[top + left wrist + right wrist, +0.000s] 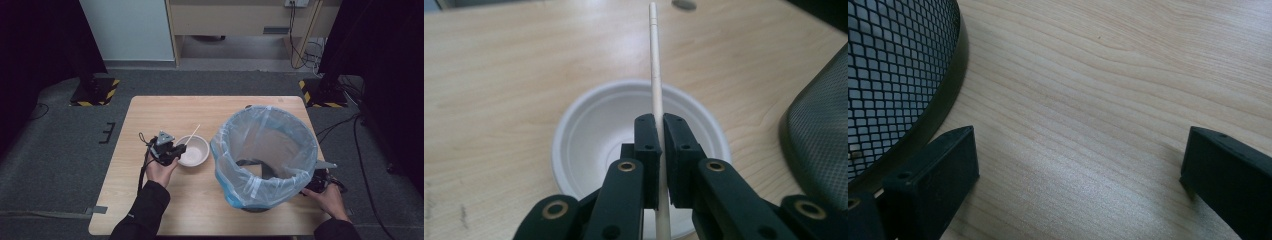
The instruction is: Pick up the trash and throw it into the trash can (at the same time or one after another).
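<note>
Wooden stick (655, 75) sits clamped in the left gripper (659, 150) over the bowl (589, 130), while the right gripper (1078, 165) rests wide open and empty on the bench (1108, 75) beside the bin (893, 65).

High view looks down on the table (150, 210) from above; 2 gripper views sit close, sharing its wood (499, 75).

The pale wooden table (200, 200) shows matt, fine grain. The thin wooden stick (655, 75) looks smooth. The white paper bowl (589, 125) is matt; the black metal mesh bin (888, 65) carries a glossy translucent blue plastic liner (265, 135).
</note>
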